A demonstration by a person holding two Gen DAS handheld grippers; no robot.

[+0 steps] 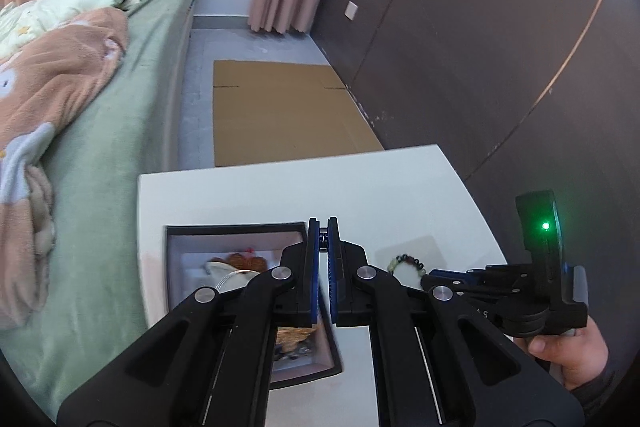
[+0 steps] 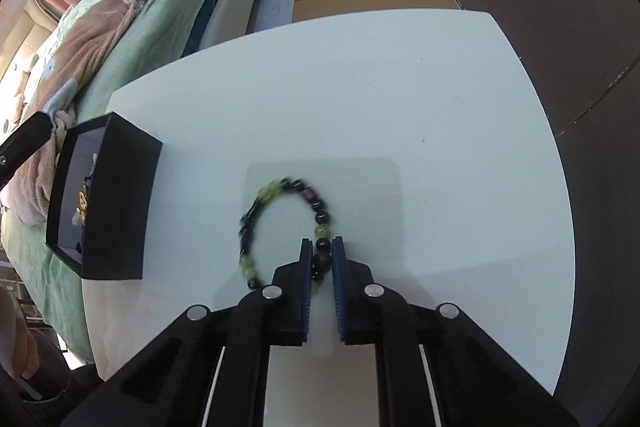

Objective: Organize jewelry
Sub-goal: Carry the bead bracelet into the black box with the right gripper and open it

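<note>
A bead bracelet [image 2: 286, 229] is being clamped at its near side by the right gripper [image 2: 322, 247] on the white table [image 2: 400, 87]. The left gripper [image 1: 323, 231] is being held nearly closed, empty, above the open black box [image 1: 236, 227] beside it.

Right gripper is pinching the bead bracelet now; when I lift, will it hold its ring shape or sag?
The bead bracelet probably sags: separate beads on a string. The right gripper pinches only one side, so the rest likely dangles and swings. Round glossy beads may slip.
</note>
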